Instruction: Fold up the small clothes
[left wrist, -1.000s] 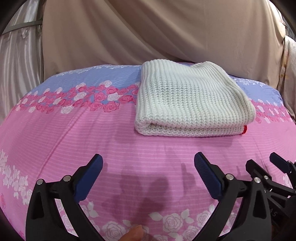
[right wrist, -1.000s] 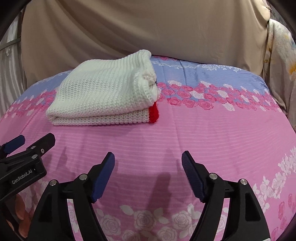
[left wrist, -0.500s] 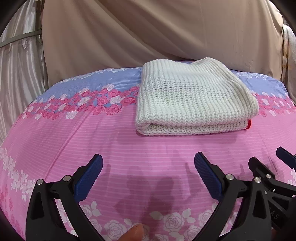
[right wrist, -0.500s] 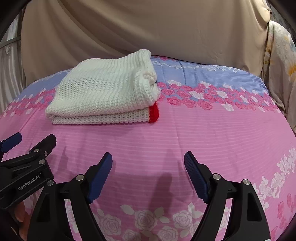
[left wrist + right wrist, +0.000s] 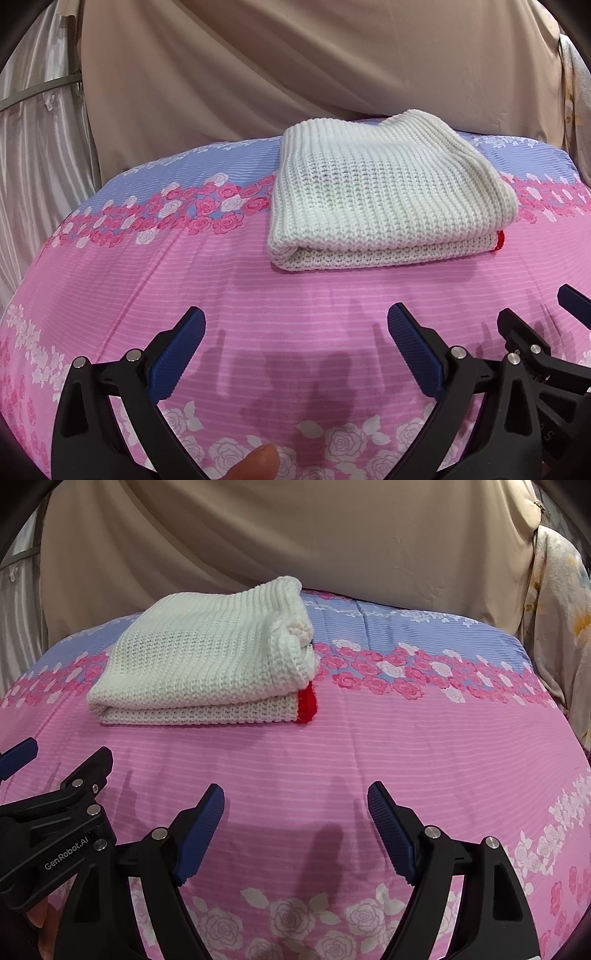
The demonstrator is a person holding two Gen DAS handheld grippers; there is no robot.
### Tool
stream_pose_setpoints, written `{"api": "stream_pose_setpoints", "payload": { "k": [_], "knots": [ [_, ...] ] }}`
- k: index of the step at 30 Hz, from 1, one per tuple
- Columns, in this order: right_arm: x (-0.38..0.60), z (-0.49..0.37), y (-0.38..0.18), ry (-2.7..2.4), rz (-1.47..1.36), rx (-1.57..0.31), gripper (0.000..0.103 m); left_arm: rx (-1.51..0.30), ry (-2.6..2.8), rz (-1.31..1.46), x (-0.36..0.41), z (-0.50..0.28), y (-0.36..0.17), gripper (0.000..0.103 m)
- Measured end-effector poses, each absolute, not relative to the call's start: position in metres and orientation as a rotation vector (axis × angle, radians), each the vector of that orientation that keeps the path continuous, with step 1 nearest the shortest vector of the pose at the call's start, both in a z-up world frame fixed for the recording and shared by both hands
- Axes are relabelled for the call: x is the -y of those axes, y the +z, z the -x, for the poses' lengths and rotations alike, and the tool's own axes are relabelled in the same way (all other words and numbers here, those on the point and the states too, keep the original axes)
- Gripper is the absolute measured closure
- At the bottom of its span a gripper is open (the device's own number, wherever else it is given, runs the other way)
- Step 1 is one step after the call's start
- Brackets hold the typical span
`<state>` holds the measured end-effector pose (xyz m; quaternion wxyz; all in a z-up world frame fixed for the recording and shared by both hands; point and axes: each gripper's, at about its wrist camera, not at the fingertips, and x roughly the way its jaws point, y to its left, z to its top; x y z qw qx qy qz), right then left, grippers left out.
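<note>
Two claws: both stand with jaws apart and nothing between them, low over the sheet and well short of the garment.
Left claw: blue ribbed pads spread wide; from its own view the garment lies toward 12 to 1 o'clock.
Right claw: pads likewise spread and empty; from its view the garment lies toward 10 to 11 o'clock.
Garment: a white chunky-knit sweater with a red trim edge, folded into a thick rectangle, flat on the bed, touched by neither claw.
Red trim: peeks from the lower layer at the sweater's right end, where the layers look a little loose and rolled.
Surface: a pink and lilac bedsheet printed with roses, smooth round the sweater.
Backdrop: a beige draped cloth hangs behind the bed at 12 o'clock.
Step in hand, by my reading: the fold looks complete, so what remains is at most a tidy.
Doing it well: if tidying, come in level from the near edge, pinch all layers together at the loose right end, and press rather than drag, since thick knit springs open and slides on a smooth sheet.
Risk: catching only the top layer would peel the fold apart.
</note>
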<state>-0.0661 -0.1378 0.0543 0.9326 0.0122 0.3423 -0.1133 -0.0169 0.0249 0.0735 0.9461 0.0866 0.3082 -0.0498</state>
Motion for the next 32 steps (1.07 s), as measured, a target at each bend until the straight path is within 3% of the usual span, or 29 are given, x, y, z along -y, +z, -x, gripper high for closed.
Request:
{"api": "stream_pose_setpoints", "payload": {
  "k": [32],
  "knots": [
    [0.1328,0.0638,0.0539,-0.236,-0.019,-0.697,0.026,-0.622,-0.083,-0.192,-0.0230,0.0172,0.0734,0.015]
  ]
}}
